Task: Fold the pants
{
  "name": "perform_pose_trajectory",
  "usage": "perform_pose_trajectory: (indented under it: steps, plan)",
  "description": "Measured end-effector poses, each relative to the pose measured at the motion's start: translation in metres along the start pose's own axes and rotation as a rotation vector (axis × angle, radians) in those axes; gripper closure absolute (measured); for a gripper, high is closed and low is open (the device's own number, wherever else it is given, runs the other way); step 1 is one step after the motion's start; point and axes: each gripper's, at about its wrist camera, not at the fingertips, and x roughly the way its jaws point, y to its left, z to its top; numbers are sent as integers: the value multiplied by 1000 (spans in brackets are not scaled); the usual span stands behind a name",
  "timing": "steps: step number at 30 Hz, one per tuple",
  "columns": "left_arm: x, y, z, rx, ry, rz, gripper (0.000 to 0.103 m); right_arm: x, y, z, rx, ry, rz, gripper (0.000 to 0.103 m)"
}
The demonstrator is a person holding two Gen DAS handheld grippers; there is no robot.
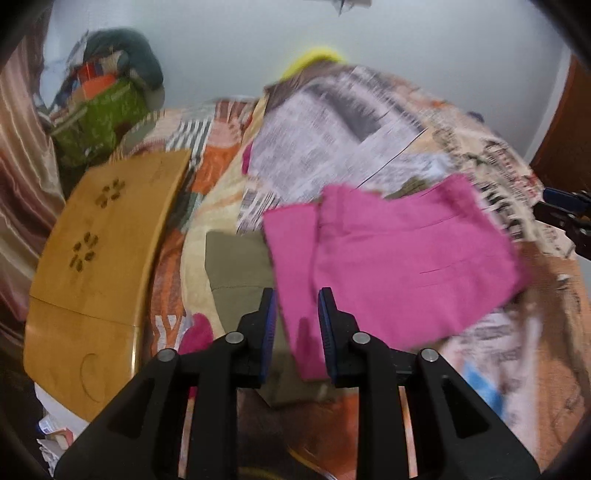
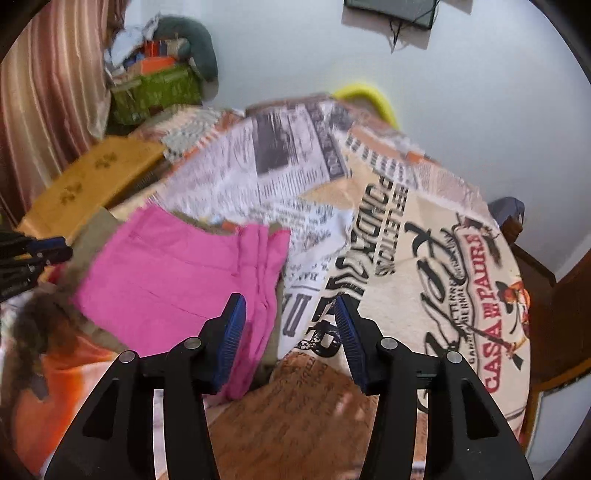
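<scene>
Two views show us the same bed from opposite sides of the pink pants (image 1: 399, 258), which lie folded into a flat packet on the printed bedspread (image 1: 480, 155), partly over an olive-green cloth (image 1: 236, 266). From the left wrist view we look along the left gripper (image 1: 296, 306), whose blue-padded jaws stand a little apart with nothing between them, hovering just above the near edge of the pink fabric, where a narrower flap lies under the main folded part. Only this view lets us see the full wooden lap tray (image 1: 96, 266) with its paw-shaped cutouts lying to the left on the bed, a bit of magenta cloth (image 1: 197, 338) by the olive piece, and the tip of the right gripper (image 1: 565, 218) poking in from the right edge, well apart from the pants. In the right wrist view we look along the right gripper (image 2: 290, 314), its jaws spread wider and empty, the left pad over the pants' (image 2: 177, 280) near corner and the right pad over the newspaper-print bedspread (image 2: 424, 266). Only here do we make out the large lettering on the spread, a dark frame (image 2: 391, 11) on the wall, and the left gripper (image 2: 40, 251) entering at the left edge, beside the far end of the pants; we cannot tell whether it touches them. Both views are blurred, and both show a green basket (image 2: 155, 92) of clutter by the curtain (image 2: 48, 92)
</scene>
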Motion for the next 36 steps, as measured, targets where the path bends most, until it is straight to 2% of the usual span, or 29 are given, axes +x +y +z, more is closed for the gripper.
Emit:
perform_pose_trajectory:
  steps: [5,13,17,22,27,30,33,34,35,36]
  plan:
    - [-73,-28,6,14,-110,-14,79,-62,4,3,15,-113,35,57]
    - [-222,-70,2,22,-365,-57,79,-185,19,-8,28,-343,107,57]
    - [-281,-92,-16,36,-472,-7,79,-248,29,-21,27,-466,124,57]
    - [-344,-112,-48,30,-576,-8,79,-311,48,-50,9,-604,149,57]
    - [-387,-125,-85,16,-665,-14,79,-350,62,-87,8,-703,182,57]
    - [-405,-131,-107,6,-702,-21,78,-360,68,-103,21,-730,206,57]
    - [-414,-136,-123,-2,-723,-26,61,-360,71,-113,22,-735,208,57]
    - [-416,-139,-129,1,-727,-26,50,-359,73,-116,21,-733,206,57]
    - [-417,-140,-133,5,-730,-26,41,-358,74,-118,21,-731,207,54]
    - [-419,-142,-137,7,-736,-22,38,-358,76,-120,22,-725,208,50]
